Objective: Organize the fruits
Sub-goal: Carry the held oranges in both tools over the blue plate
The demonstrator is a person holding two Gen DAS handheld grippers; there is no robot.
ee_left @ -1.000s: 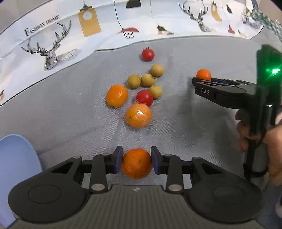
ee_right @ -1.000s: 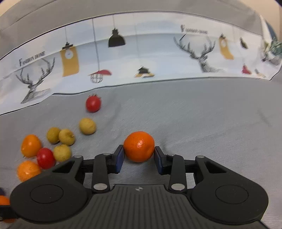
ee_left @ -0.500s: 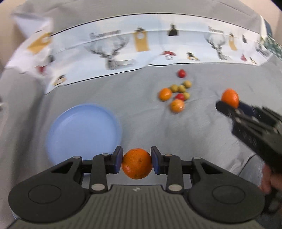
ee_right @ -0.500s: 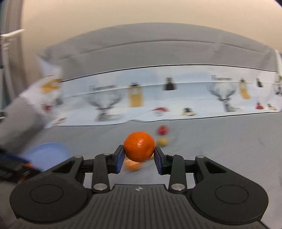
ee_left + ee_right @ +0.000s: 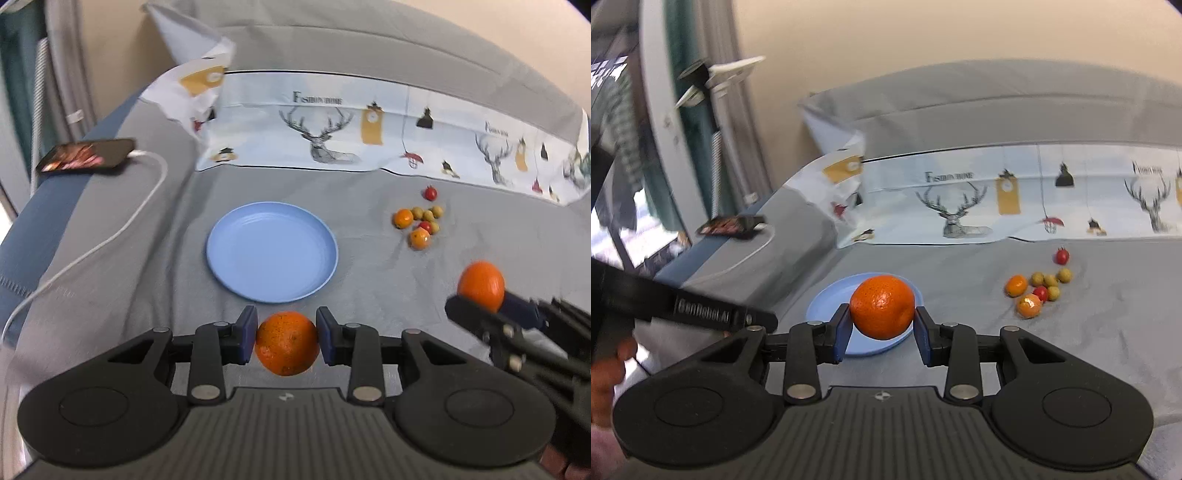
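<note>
My left gripper (image 5: 287,341) is shut on an orange (image 5: 287,342) and hangs in the air just in front of the blue plate (image 5: 236,258). My right gripper (image 5: 882,326) is shut on a second orange (image 5: 882,306), raised over the near side of the plate (image 5: 820,308). In the left wrist view that right gripper (image 5: 491,306) and its orange (image 5: 481,284) show at the right edge. A cluster of fruit (image 5: 419,221) lies on the grey sheet right of the plate: oranges, small red tomatoes and several small yellow-green fruits (image 5: 1049,280).
A patterned white cloth (image 5: 369,136) with deer prints runs along the back. At the left lie a phone (image 5: 86,155) and its white cable (image 5: 110,236) near the bed's edge. A hand (image 5: 605,369) holds the left gripper's handle.
Both grippers lifted off the fruit cluster with their oranges and swung left toward the blue plate. The plate has come into full view; the cluster now lies far off to the right.
</note>
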